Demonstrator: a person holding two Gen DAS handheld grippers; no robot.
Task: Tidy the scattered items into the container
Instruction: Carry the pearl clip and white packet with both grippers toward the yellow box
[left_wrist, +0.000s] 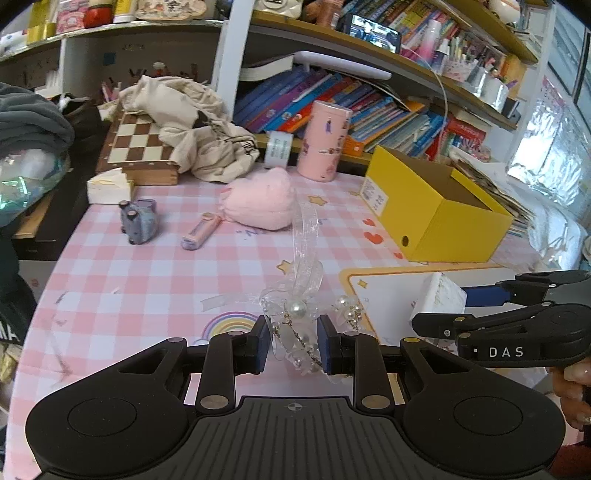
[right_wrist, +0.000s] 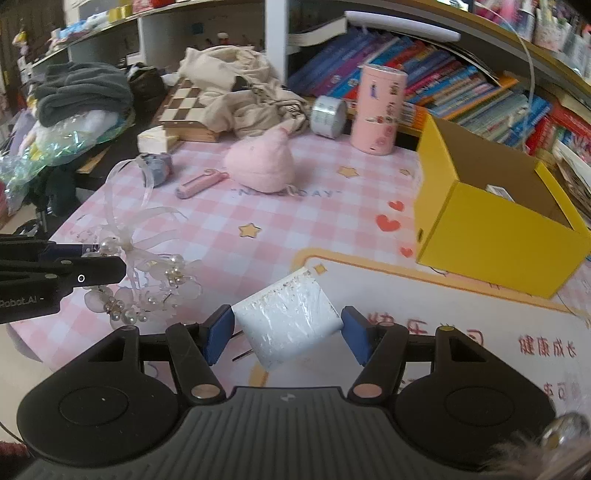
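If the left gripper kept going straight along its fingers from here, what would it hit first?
The left gripper already has the pearl and ribbon hair ornament between its open fingers, so that comes first. Beyond it lies bare checked tablecloth, then probably the pink plush; depth is unclear.

I see open checked worktop (right_wrist: 303, 229) before yellow cardboard box (right_wrist: 495, 236) | box top unobstructed | pink plush toy (right_wrist: 258, 166) well left
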